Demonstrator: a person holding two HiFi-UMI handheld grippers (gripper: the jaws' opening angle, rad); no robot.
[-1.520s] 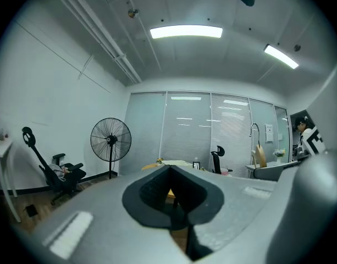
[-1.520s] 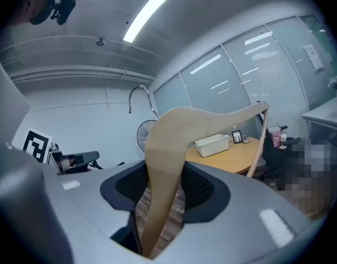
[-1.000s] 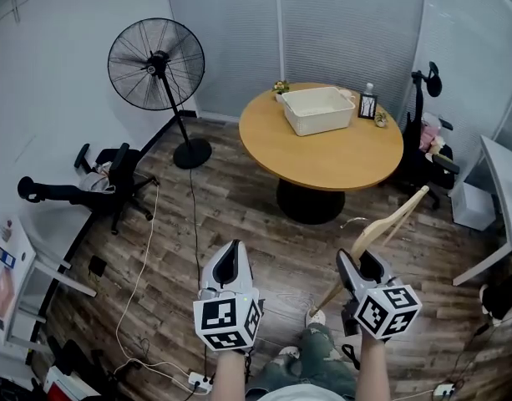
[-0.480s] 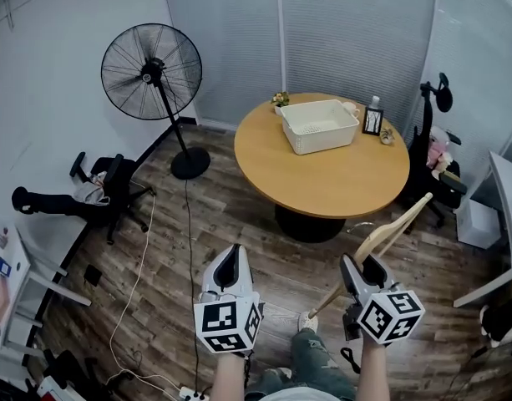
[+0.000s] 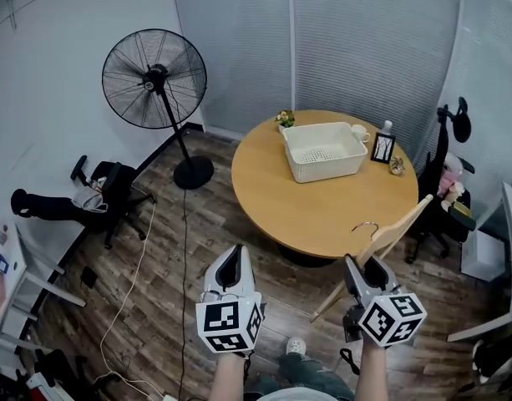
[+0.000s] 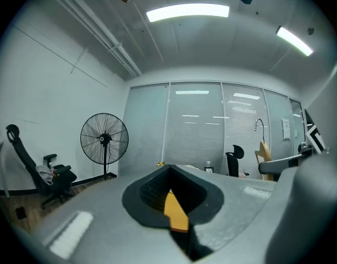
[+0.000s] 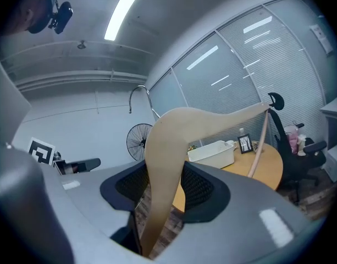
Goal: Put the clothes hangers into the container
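Note:
A pale wooden clothes hanger with a metal hook is clamped in my right gripper at the lower right of the head view. The right gripper view shows the hanger pinched between the dark pads, its arm reaching towards the table. The white perforated container sits on the far half of the round wooden table, well ahead of both grippers; it also appears small in the right gripper view. My left gripper is shut and holds nothing, its pads pressed together.
A tall black standing fan stands left of the table, its cable trailing over the wood floor. A black office chair is at the left, another beside the table's right. A small frame, a cup and a plant sit by the container.
The view has moved forward towards the table, so the table and container appear closer. Both grippers keep their pose, and the right one still carries the hanger.

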